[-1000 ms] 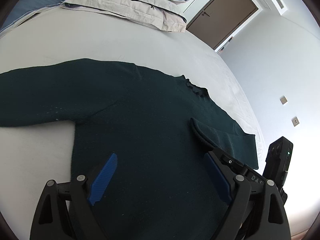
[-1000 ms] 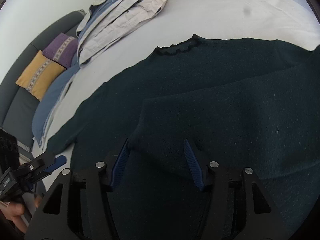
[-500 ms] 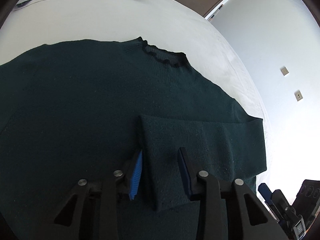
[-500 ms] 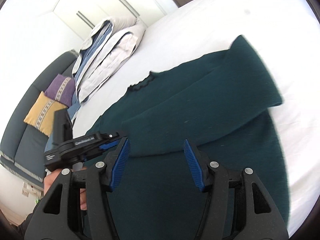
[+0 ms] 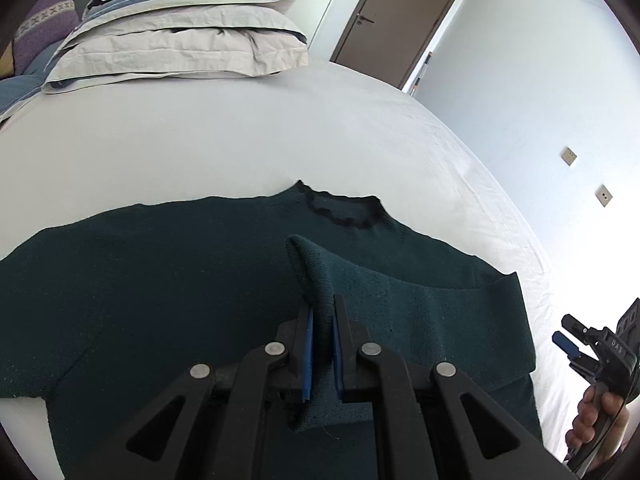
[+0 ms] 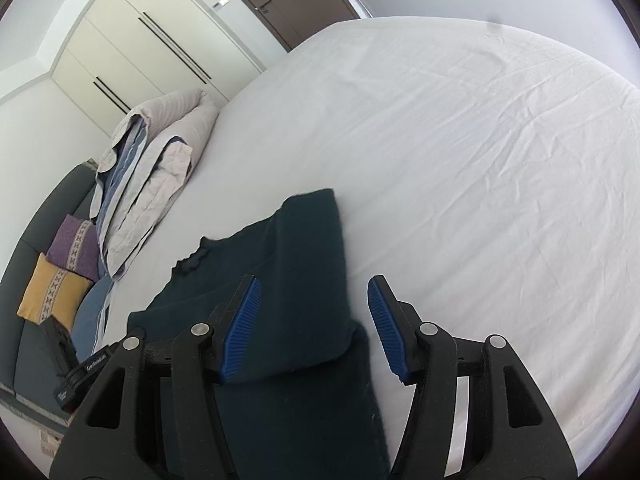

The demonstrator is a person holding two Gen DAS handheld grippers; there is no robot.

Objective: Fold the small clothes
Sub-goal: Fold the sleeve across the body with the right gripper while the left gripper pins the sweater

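Observation:
A dark green sweater (image 5: 168, 280) lies flat on the white bed (image 5: 240, 140), its black-trimmed collar (image 5: 340, 210) at the far side. Its right sleeve (image 5: 420, 312) is folded across the body. My left gripper (image 5: 321, 320) is shut on the cuff end of that sleeve, which stands up between the blue pads. In the right wrist view the sweater (image 6: 296, 280) lies below and left of my right gripper (image 6: 316, 312), which is open and empty above the sweater's right edge. The right gripper also shows at the left wrist view's right edge (image 5: 576, 340).
A stack of folded grey and blue bedding (image 5: 180, 36) lies at the head of the bed. A dark sofa with purple and yellow cushions (image 6: 56, 276) stands left of the bed. A brown door (image 5: 396, 20) and white wardrobe (image 6: 152, 40) are beyond.
My left gripper has closed on the sleeve cuff and lifted it slightly. My right gripper has pulled back to the right, away from the sleeve, and stays open.

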